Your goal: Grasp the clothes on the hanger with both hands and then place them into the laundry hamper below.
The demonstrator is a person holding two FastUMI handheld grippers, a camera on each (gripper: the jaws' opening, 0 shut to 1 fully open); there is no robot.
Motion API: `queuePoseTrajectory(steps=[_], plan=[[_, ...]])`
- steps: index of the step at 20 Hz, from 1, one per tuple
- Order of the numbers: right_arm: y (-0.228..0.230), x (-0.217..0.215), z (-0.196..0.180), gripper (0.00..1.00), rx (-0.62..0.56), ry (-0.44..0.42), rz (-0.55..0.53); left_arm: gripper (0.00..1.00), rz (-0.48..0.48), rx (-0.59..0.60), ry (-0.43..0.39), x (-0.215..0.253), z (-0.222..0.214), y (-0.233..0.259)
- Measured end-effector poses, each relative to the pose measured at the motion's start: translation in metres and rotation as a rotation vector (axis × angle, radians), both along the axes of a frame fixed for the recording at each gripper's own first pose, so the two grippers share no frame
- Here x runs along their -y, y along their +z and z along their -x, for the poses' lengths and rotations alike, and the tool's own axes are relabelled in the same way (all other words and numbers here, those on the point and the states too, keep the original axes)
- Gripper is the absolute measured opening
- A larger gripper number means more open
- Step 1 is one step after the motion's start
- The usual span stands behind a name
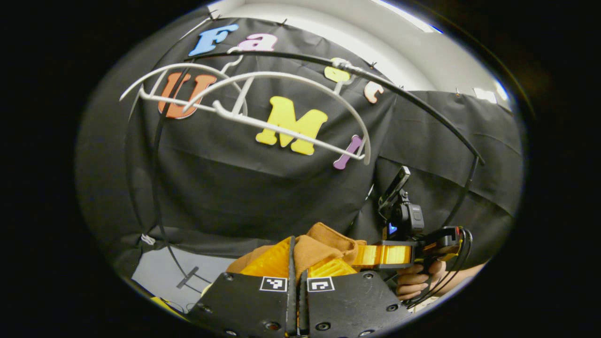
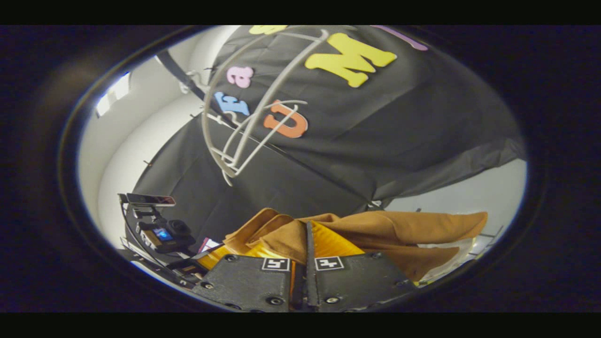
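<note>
A brown garment (image 1: 324,241) is bunched up right in front of my left gripper (image 1: 298,263), whose fingers are shut on a fold of it. In the right gripper view the same garment (image 2: 389,227) spreads to the right, and my right gripper (image 2: 307,244) is shut on its near edge. The right gripper (image 1: 375,255) reaches the cloth from the right in the left gripper view, held by a hand (image 1: 413,281). The left gripper (image 2: 213,257) touches the cloth at lower left in the right gripper view. Two bare white hangers (image 1: 253,117) hang above on a black rail (image 1: 413,101).
The rail's thin black frame (image 1: 157,188) runs down at the left to a grey floor (image 1: 188,270). The hangers (image 2: 244,117) sit above the garment in the right gripper view. Something pale (image 2: 446,260) lies under the cloth's far end; I cannot tell what it is.
</note>
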State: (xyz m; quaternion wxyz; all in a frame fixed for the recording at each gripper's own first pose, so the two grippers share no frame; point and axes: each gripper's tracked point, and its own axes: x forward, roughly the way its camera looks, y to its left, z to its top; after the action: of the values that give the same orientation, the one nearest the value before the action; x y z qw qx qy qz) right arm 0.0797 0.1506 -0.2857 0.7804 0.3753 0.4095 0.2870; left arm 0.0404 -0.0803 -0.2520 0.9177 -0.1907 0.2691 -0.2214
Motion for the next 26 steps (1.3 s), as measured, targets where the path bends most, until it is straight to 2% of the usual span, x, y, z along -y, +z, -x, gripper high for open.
queuePoseTrajectory(steps=[1, 5, 9, 12, 13, 16, 17, 18, 20, 21, 24, 26], plan=[[-0.015, -0.001, 0.004, 0.07, -0.029, -0.002, 0.005, 0.01, 0.002, -0.027, 0.006, -0.001, 0.002, -0.015], [-0.070, -0.004, 0.019, 0.04, -0.125, -0.003, 0.060, 0.02, 0.008, -0.132, 0.033, -0.007, 0.008, -0.066], [-0.123, 0.001, 0.027, 0.07, -0.191, -0.008, 0.169, 0.01, -0.018, -0.232, 0.028, -0.004, 0.020, -0.110], [-0.157, 0.013, 0.030, 0.04, -0.225, -0.013, 0.284, 0.02, -0.077, -0.292, -0.005, -0.005, 0.031, -0.143], [-0.171, 0.020, 0.031, 0.07, -0.241, -0.023, 0.328, 0.02, -0.097, -0.316, -0.009, -0.006, 0.034, -0.153], [-0.208, 0.046, 0.035, 0.04, -0.310, -0.037, 0.477, 0.02, -0.179, -0.412, -0.007, -0.008, 0.043, -0.190], [-0.220, 0.058, 0.042, 0.01, -0.338, -0.023, 0.549, 0.09, -0.218, -0.480, -0.008, -0.013, 0.051, -0.204], [-0.227, 0.066, 0.043, 0.19, -0.351, -0.003, 0.599, 0.04, -0.251, -0.532, -0.005, -0.015, 0.056, -0.219], [-0.239, 0.080, 0.042, 0.33, -0.332, 0.024, 0.716, 0.40, -0.256, -0.612, -0.001, -0.011, 0.065, -0.229], [-0.240, 0.091, 0.040, 0.45, -0.312, 0.032, 0.783, 0.58, -0.252, -0.627, 0.011, -0.012, 0.066, -0.231], [-0.235, 0.097, 0.041, 0.60, -0.243, 0.037, 0.880, 0.65, -0.245, -0.653, 0.034, -0.018, 0.070, -0.237], [-0.224, 0.102, 0.038, 0.61, -0.212, 0.014, 0.912, 0.85, -0.267, -0.652, 0.039, -0.024, 0.072, -0.228]])
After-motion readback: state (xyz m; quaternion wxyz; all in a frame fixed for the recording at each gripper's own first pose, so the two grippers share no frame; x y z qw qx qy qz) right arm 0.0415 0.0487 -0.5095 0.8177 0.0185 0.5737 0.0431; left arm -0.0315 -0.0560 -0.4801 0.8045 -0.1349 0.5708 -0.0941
